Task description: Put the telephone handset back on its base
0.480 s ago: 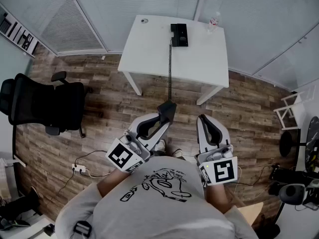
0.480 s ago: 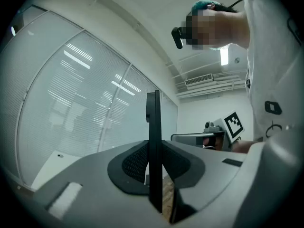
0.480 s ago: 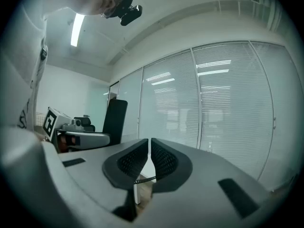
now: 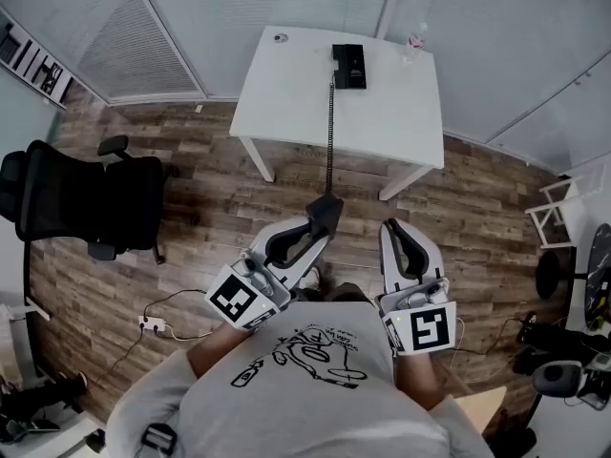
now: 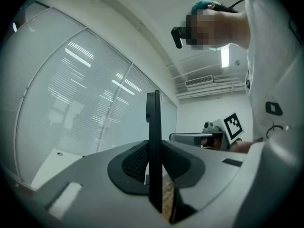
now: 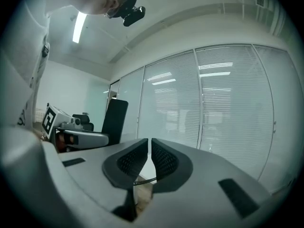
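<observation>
The black telephone handset is clamped edge-on in my left gripper, held level over the wooden floor in front of the person. In the left gripper view the handset stands as a thin dark bar between the pads. Its coiled cord stretches up to the black base on the far side of the white table. My right gripper hangs beside the left, shut with nothing between its pads. In the right gripper view the handset shows at the left.
A black office chair stands at the left. A clear bottle and a small round object sit on the table's far edge. Glass walls with blinds close the room behind the table. Cables lie on the floor at the lower left.
Both grippers keep their places and the left keeps its hold on the handset; the head view has only drifted slightly.
</observation>
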`<state>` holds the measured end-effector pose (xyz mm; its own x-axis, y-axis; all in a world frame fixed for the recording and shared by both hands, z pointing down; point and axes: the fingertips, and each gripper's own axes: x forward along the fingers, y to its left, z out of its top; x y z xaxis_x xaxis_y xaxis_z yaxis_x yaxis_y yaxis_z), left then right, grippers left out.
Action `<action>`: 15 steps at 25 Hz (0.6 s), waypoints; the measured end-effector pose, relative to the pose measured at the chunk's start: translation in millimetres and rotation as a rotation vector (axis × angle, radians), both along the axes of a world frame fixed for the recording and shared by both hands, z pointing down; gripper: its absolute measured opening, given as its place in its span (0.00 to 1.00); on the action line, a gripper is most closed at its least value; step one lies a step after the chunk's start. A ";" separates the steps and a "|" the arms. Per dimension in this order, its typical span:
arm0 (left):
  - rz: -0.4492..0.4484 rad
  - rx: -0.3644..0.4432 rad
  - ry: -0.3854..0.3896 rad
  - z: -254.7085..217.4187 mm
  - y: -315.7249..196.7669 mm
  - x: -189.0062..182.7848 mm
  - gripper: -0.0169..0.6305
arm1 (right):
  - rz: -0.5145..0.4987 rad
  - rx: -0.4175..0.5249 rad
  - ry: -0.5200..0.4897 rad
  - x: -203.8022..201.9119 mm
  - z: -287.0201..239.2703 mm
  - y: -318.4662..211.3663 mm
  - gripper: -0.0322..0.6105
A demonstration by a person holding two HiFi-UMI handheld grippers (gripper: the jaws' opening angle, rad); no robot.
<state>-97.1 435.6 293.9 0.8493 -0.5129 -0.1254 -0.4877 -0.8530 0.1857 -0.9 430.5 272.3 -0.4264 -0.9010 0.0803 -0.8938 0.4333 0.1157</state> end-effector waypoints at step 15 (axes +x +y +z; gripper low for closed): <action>-0.021 -0.030 -0.003 10.7 -46.7 0.7 0.14 | 0.001 -0.031 -0.058 8.4 10.9 -47.5 0.08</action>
